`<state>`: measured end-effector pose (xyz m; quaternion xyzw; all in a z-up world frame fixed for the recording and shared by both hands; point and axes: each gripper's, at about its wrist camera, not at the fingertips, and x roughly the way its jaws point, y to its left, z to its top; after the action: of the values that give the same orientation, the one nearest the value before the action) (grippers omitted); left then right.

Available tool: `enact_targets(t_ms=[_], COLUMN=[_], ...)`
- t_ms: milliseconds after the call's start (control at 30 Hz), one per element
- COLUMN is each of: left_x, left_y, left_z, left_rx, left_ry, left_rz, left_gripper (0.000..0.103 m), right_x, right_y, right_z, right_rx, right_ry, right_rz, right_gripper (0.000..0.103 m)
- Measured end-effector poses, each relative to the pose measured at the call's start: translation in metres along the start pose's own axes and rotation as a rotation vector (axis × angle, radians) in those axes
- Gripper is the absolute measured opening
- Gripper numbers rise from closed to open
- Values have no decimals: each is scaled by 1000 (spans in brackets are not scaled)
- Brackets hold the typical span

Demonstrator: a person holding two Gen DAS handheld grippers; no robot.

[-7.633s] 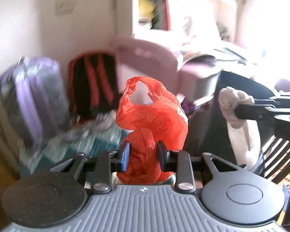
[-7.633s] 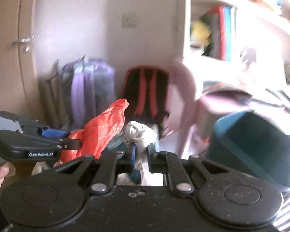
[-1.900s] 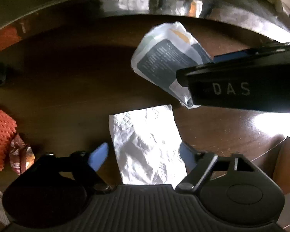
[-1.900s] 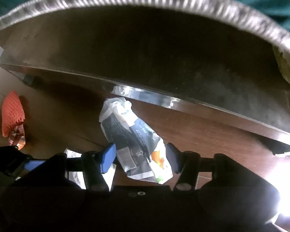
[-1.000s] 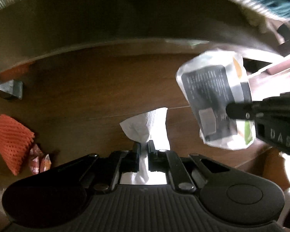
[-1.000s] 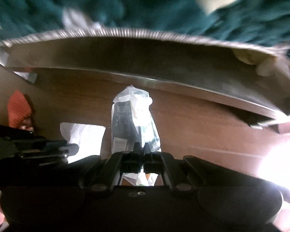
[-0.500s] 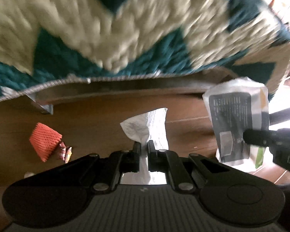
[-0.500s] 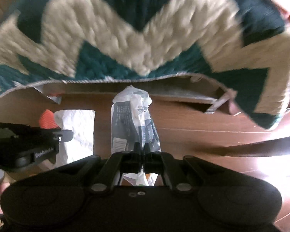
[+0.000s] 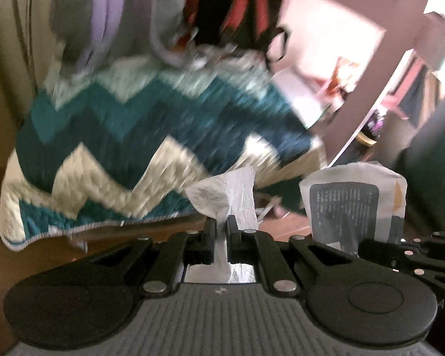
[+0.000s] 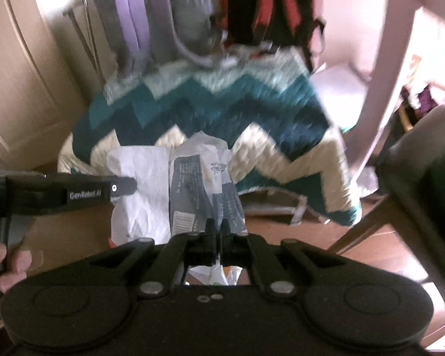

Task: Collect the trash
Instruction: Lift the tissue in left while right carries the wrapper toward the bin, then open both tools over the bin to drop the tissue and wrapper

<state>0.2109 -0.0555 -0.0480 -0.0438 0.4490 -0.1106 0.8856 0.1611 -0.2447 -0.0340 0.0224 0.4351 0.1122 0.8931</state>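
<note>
My left gripper (image 9: pixel 221 227) is shut on a crumpled white paper napkin (image 9: pixel 227 195), held up in the air. My right gripper (image 10: pixel 218 231) is shut on a white plastic wrapper with a grey printed label (image 10: pixel 203 187). The wrapper also shows at the right of the left wrist view (image 9: pixel 353 204), and the napkin (image 10: pixel 139 187) and left gripper's finger (image 10: pixel 83 191) show at the left of the right wrist view. Both pieces of trash are lifted off the wooden floor (image 10: pixel 281 231).
A teal and cream zigzag blanket (image 9: pixel 133 136) covers a low seat ahead. Behind it stand a purple-grey backpack (image 10: pixel 151 20) and a black-red backpack (image 10: pixel 267 6). A pink chair (image 9: pixel 370 59) and a dark chair (image 10: pixel 421 160) are on the right. A cupboard (image 10: pixel 17 68) is on the left.
Both grippers closed on the napkin and the wrapper on the floor under the seat, then lifted them. The views have swung up from the floor to the blanket and backpacks.
</note>
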Motion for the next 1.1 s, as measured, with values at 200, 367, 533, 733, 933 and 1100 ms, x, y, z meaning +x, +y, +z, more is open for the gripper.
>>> enact_targets(t_ms=[200,367,533,733,933,1100], left_x=[-58,-102,-141,-181,-205,-211], left_y=[-52,-100,-147,-206,-265,-315], left_z=[20,38,62,94,127,150], left_rx=[64,142,189,271,330,373], left_ry=[-86,-167,-239,-346,-402,-413], left_rz=[-25,-73,-146,-218,-287,-338], left_gripper=[7,7,7,7,7,7], right_x=[-80,-136,-189,-243,-277,-290], right_y=[-29,-47,-66,-98,-139,-174], right_z=[7,12,21,40,59,68], right_rx=[22,1,4,12,69,116], right_ry=[-104,-198,-291,-407,-476,-503], right_rz=[-24,-56,-86,-174,-267,-337], right_gripper=[1,1,1,1,1,1])
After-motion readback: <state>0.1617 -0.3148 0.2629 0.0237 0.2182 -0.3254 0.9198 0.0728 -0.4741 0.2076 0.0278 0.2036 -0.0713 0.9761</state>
